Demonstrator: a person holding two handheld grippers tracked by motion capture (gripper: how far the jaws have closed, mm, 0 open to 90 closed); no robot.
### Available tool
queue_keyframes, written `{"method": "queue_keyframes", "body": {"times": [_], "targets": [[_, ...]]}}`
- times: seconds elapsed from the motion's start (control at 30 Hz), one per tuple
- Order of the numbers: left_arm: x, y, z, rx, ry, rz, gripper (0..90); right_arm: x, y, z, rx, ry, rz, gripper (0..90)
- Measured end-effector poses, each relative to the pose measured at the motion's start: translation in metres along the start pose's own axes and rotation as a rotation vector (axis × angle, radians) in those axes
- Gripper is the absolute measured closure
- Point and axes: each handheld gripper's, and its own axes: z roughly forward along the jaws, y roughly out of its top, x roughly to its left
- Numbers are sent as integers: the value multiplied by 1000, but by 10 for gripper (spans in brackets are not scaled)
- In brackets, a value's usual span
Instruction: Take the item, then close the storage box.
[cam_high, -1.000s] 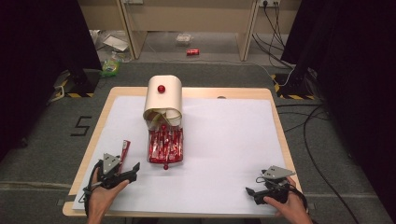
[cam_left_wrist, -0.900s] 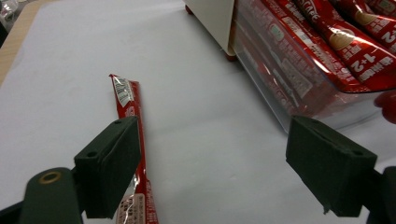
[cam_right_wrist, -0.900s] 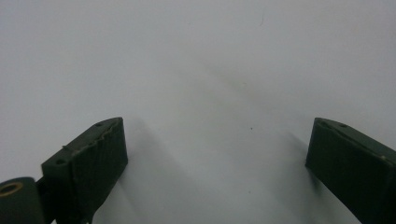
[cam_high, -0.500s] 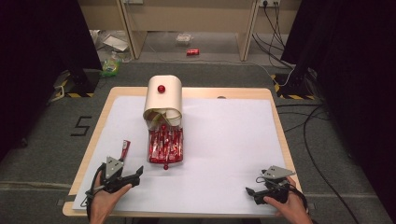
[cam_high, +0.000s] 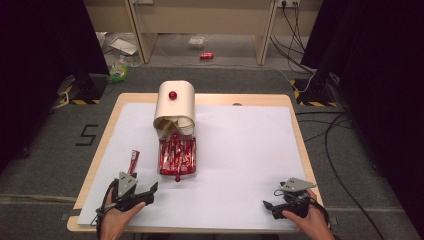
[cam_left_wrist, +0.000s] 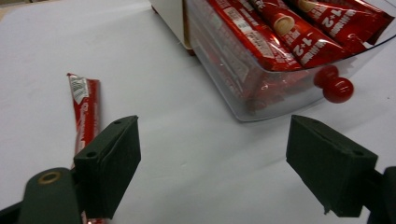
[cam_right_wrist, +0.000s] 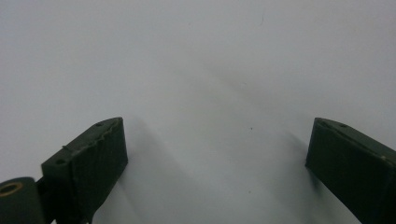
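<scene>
A cream dispenser box (cam_high: 174, 107) with a red knob stands at the table's back middle. Its clear drawer (cam_high: 176, 157) is pulled out toward me and holds several red snack sticks (cam_left_wrist: 275, 28); the drawer's red knob (cam_left_wrist: 337, 88) faces me. One loose red stick (cam_high: 133, 161) (cam_left_wrist: 85, 109) lies on the white sheet left of the drawer. My left gripper (cam_high: 145, 195) (cam_left_wrist: 229, 163) is open near the front left, just short of the stick and drawer, holding nothing. My right gripper (cam_high: 272, 207) (cam_right_wrist: 217, 163) is open at the front right over bare white sheet.
A white sheet (cam_high: 240, 150) covers most of the wooden table (cam_high: 300, 135). Beyond the table, the floor holds litter, a red can (cam_high: 206, 55) and cables (cam_high: 345, 140). Dark curtains hang on both sides.
My left gripper has drawn back a little toward the table's front edge, away from the loose stick. The right gripper has stayed put.
</scene>
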Motion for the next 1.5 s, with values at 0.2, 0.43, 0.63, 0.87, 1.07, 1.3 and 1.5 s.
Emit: {"method": "queue_keyframes", "body": {"times": [0.2,0.43,0.63,0.87,1.07,1.3,1.5], "targets": [[-12,-2,7,14,-29,18,172,0,0,0,0,1,0,56],[-17,-2,11,21,-40,26,172,0,0,0,0,1,0,56],[-19,-1,12,16,-37,26,172,0,0,0,0,1,0,56],[-22,2,16,19,-18,26,173,0,0,0,0,1,0,56],[-23,7,23,7,4,13,173,0,0,0,0,1,0,56],[-20,8,27,4,21,1,175,0,0,0,0,1,0,56],[-20,9,28,1,20,5,161,0,0,0,0,0,0,56]]}}
